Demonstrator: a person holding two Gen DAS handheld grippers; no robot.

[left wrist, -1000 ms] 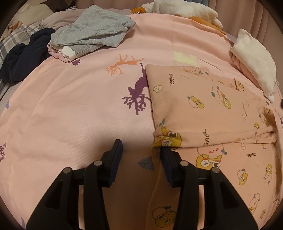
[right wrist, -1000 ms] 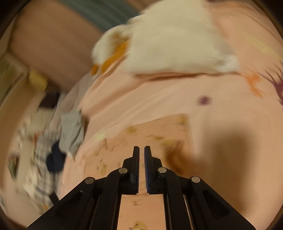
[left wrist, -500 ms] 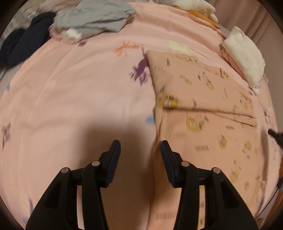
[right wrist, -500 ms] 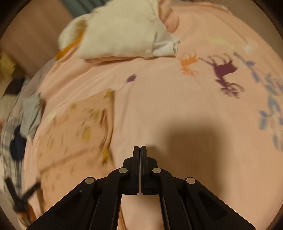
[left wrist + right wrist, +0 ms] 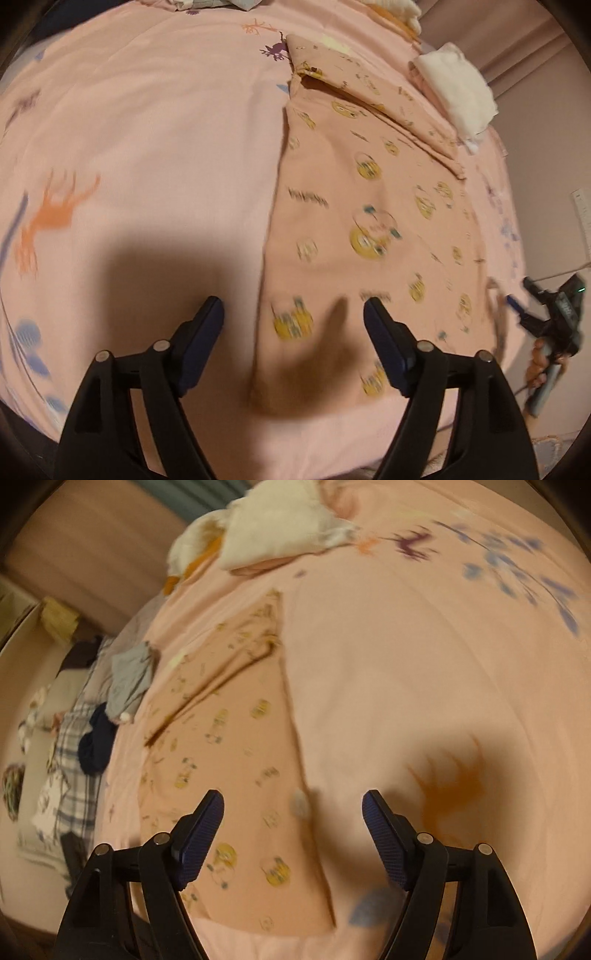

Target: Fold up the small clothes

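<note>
From here I can't read a single word. The peach garment (image 5: 373, 206) carries short dark rows of lettering between its yellow cartoon figures, but the motion blur smears them; they might be capitals, I can't say. A white strip (image 5: 581, 214) at the right edge of the left wrist view shows tiny marks, too small to read.
</note>
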